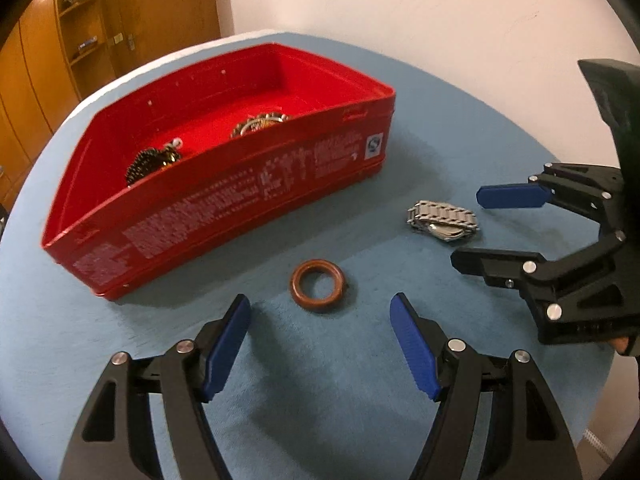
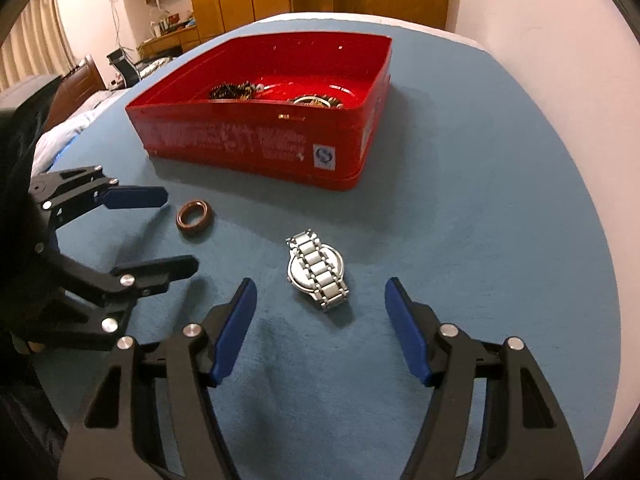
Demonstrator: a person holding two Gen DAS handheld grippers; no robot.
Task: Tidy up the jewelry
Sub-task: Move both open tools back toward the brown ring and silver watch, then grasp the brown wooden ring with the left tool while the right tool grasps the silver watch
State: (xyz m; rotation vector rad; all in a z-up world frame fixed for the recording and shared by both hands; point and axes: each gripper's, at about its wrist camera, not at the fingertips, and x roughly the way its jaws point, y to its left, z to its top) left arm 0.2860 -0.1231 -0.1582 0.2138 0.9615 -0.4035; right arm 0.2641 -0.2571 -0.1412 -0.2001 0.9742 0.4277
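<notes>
A red tin box (image 1: 224, 196) stands on the blue round table (image 1: 320, 380) and holds dark beaded jewelry (image 1: 150, 162) and a gold bracelet (image 1: 260, 122). A brown wooden ring (image 1: 318, 286) lies just ahead of my open left gripper (image 1: 320, 312). A silver watch (image 2: 318, 276) lies on its side just ahead of my open right gripper (image 2: 320, 296). The watch also shows in the left wrist view (image 1: 442, 220), next to the right gripper (image 1: 470, 228). The ring (image 2: 195, 215) and the left gripper (image 2: 180, 232) show in the right wrist view, with the box (image 2: 260, 136) behind.
A white wall (image 1: 440, 20) rises behind the table. Wooden cabinets (image 1: 80, 40) and a door stand beyond. A bed and a chair (image 2: 124, 64) show at the left in the right wrist view.
</notes>
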